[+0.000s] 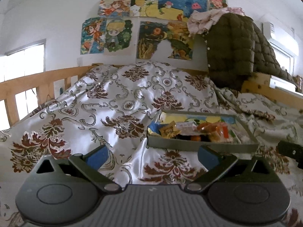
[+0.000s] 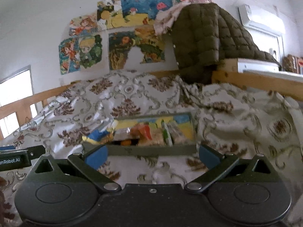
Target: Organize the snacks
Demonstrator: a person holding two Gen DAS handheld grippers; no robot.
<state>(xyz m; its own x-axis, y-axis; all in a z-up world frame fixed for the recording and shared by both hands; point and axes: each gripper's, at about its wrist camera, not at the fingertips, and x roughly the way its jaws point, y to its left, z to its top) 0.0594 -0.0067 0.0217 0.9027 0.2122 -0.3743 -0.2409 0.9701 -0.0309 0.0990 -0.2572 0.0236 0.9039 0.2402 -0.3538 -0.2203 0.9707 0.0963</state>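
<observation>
- Blue-padded fingers (image 1: 98,156) of the left gripper (image 1: 154,156) fill the bottom of the left wrist view, spread wide with nothing between them, only the patterned bedspread (image 1: 117,102) showing in the gap.
- Just past the right-hand finger in that view, at lower right of centre, sits a shallow grey-green tray (image 1: 189,145) resting on the bedspread.
- Inside the tray lie the snacks (image 1: 198,129): crinkled packets in yellow, orange and clear wrap, plus a small round orange item near the front wall; individual labels are too small to read.
- At the right edge of the left wrist view, a dark part of the right gripper (image 1: 291,151) pokes in beside the tray.
- In the right wrist view the right gripper (image 2: 154,156) is likewise held wide and holds nothing; its blue fingers (image 2: 208,158) frame the tray (image 2: 151,150), which lies straight ahead at the centre of the frame.
- This view is slightly blurred, so the snacks (image 2: 149,132) read only as a colourful heap against the tray's yellow and blue base.
- Part of the left gripper (image 2: 20,156) shows at the left edge, with partial white lettering on its side.
- Behind the bed, a wooden rail (image 1: 24,87) runs along the left, cartoon posters (image 1: 144,24) cover the white wall at upper centre, and an olive quilted jacket (image 1: 236,43) hangs at upper right.
- An air conditioner (image 2: 261,19) is mounted in the upper right of the right wrist view.
</observation>
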